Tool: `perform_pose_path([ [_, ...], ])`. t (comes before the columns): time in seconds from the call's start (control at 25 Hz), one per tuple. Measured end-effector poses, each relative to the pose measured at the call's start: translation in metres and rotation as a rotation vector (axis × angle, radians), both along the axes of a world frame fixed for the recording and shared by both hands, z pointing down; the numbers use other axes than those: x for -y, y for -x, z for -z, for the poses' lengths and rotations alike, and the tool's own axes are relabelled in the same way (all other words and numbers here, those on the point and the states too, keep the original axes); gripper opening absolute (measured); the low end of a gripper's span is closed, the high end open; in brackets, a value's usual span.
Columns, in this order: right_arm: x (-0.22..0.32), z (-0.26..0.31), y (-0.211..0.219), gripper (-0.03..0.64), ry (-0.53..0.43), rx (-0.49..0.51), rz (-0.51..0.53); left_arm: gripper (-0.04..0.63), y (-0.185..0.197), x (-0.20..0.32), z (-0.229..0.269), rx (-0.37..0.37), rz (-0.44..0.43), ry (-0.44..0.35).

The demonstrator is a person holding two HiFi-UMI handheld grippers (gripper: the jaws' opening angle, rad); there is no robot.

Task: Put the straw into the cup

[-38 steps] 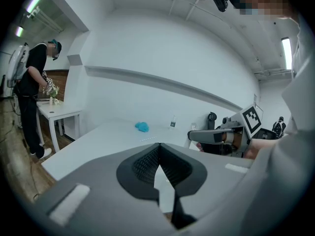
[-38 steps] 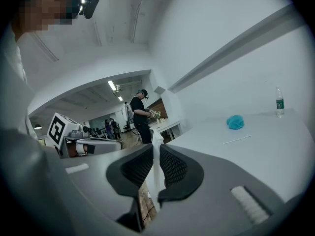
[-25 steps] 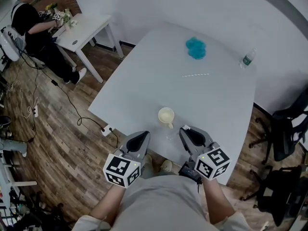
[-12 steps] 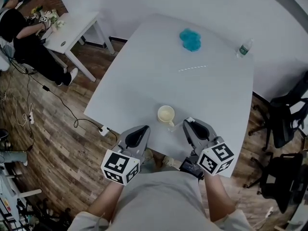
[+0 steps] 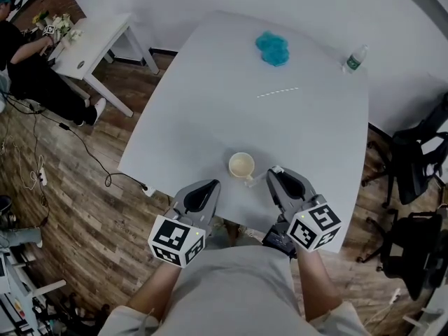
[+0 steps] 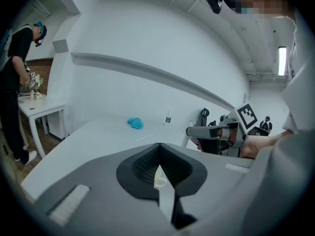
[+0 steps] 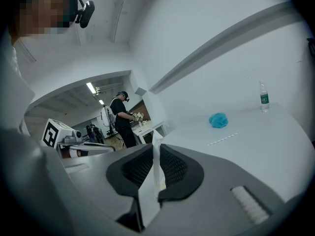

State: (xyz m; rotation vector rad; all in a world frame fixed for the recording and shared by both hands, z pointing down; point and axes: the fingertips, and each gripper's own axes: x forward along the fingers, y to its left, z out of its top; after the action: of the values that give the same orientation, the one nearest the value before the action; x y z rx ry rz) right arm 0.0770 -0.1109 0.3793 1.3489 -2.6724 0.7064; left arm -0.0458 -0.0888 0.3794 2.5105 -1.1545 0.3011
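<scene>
Straw [image 5: 278, 92] is lying flat on the white table [image 5: 210, 103], well apart from the cup [image 5: 241, 166] and nearer to the blue cloth [image 5: 271, 48] on the far side. It is looking thin, pale and very light, so I am judging that it is rolling away easily and is bending or flattening if the pads are pressing too hard. Its smooth wall is probably slipping a little between the pads. I am thinking the best place to take it is close to one end, across its width, so that the long free part is pointing down into the cup's mouth afterwards. The cup is standing upright near the table's front edge, between the two grippers. The left gripper [image 5: 210, 185] is hovering over that edge with its jaws meeting at the tips and gripping nothing. The right gripper [image 5: 274, 171] is keeping only a narrow slit between its jaws; a pale sliver is showing in this slit, and I am not able to tell what it is.
</scene>
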Motion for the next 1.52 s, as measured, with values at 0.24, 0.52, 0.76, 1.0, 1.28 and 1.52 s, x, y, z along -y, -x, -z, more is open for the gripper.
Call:
perform_pose_path([
  [0.24, 0.011, -0.009, -0.002, 0.051, 0.015, 0.001, -0.023, 0.018, -0.004, 0.012, -0.007, 0.005, -0.023, 0.009],
  [0.52, 0.024, -0.019, -0.009, 0.051, 0.036, 0.009, -0.055, 0.018, -0.004, 0.021, -0.018, 0.006, -0.034, 0.036],
  [0.76, 0.034, -0.026, -0.008, 0.051, 0.054, 0.004, -0.064, 0.018, -0.004, 0.029, -0.027, 0.006, -0.045, 0.055],
  [1.0, 0.043, -0.036, -0.004, 0.051, 0.069, 0.004, -0.057, 0.018, -0.005, 0.032, -0.035, 0.016, -0.055, 0.067],
  [1.28, 0.056, -0.049, 0.001, 0.051, 0.094, -0.006, -0.043, 0.018, -0.001, 0.041, -0.044, 0.025, -0.056, 0.084],
  [1.52, 0.065, -0.059, 0.006, 0.051, 0.106, -0.010, -0.034, 0.018, 0.003, 0.048, -0.051, 0.031, -0.055, 0.096],
])
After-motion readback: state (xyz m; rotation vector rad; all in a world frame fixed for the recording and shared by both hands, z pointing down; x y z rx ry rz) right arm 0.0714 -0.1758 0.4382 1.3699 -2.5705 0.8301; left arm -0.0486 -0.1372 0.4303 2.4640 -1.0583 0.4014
